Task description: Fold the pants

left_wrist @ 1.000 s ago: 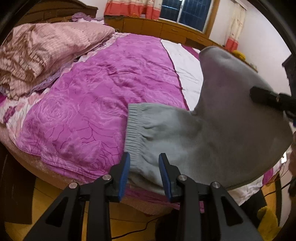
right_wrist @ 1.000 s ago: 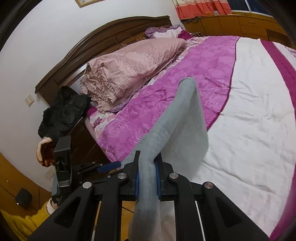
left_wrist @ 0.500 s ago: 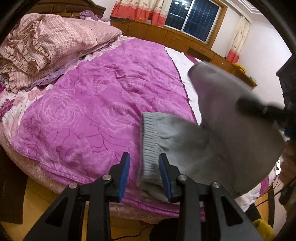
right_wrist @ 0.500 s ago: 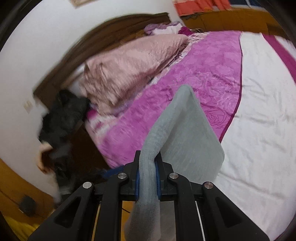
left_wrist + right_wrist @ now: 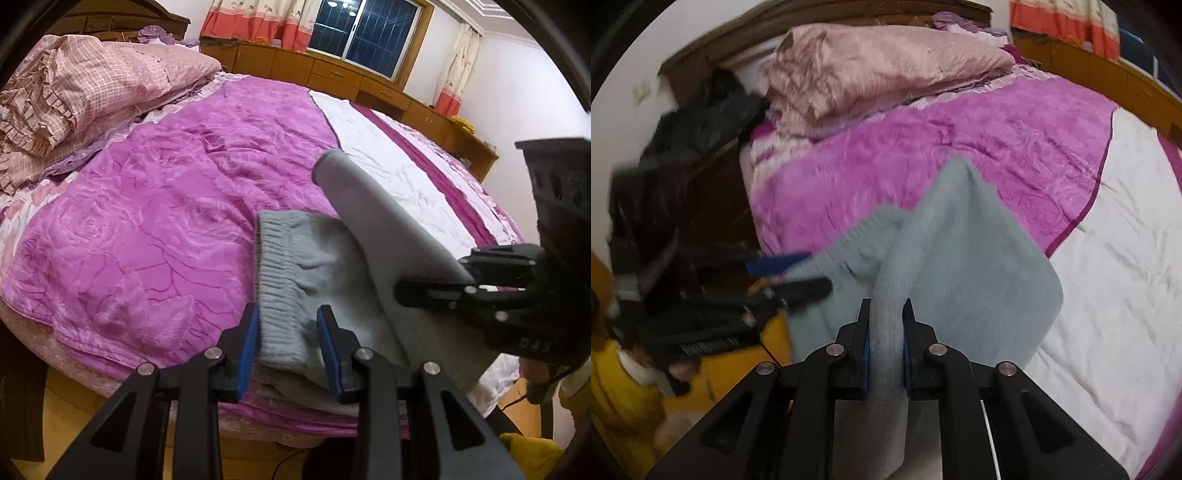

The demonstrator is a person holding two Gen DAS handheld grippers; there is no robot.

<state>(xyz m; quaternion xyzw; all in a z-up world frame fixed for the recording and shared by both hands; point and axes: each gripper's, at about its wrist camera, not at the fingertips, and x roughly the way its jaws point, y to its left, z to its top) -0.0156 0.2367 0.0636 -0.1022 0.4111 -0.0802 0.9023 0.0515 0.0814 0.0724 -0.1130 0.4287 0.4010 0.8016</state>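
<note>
- Compared with a second ago, the lifted part of the grey pants (image 5: 373, 236) is carried further over toward the waistband side; in the left wrist view it now shows as a narrow folded ridge instead of the broad sheet seen earlier
- The left gripper (image 5: 288, 343) has come forward since then: the ribbed waistband (image 5: 275, 273) that lay ahead of its tips now sits between them
- The right gripper (image 5: 885, 332) stays clamped on the pants as before, and its view has swung so the left gripper appears closer, blurred, at its left
- Left jaws stand apart, one blue pad on each side of the waistband's near corner; the pads do not press the cloth
- Right jaws are closed on a thick roll of grey fabric (image 5: 886, 314) that runs up from between them and spreads into a raised flap above the bed
- The pants lie at the near edge of the bed, on the purple quilt (image 5: 147, 229) and partly on the white sheet (image 5: 388, 166), waistband flat, the held part lifted and draped across the lower layer
- A pink checked bedding pile (image 5: 85, 85) sits well apart at the head of the bed
</note>
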